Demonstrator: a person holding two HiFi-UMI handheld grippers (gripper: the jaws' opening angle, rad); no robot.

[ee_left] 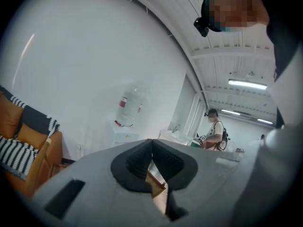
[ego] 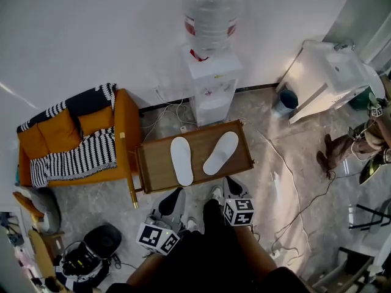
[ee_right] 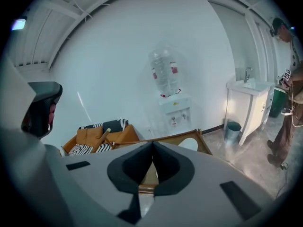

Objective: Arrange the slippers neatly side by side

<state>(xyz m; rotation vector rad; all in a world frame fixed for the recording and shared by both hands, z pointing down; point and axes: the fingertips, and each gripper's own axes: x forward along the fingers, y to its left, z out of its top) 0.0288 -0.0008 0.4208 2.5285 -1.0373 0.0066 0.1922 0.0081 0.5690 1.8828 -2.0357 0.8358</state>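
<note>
Evidently I'm at the very start of the job: both slippers lie on the table and neither is in a grip. The left slipper (ego: 181, 160) lies straight, running from the near edge toward the far edge, a little left of the middle of the table (ego: 154, 163). The right slipper (ego: 221, 152) is tilted. Its far end leans toward the far right corner and its near end angles in toward its mate. The two are near each other but apart, and not parallel.

My left gripper (ego: 178, 192) hovers just off the near edge, below the straight slipper, with its jaws pressed together on nothing. My right gripper (ego: 230, 180) hangs just off the near edge too, below the tilted slipper, jaws likewise closed and empty.

As I judge it, the next move belongs to the right gripper. It should spread its jaws, reach over the near edge and pinch the near end of the tilted slipper. Then it can swing that slipper parallel to the straight one and draw it in close. The table's raised rim may crowd the approach.
</note>
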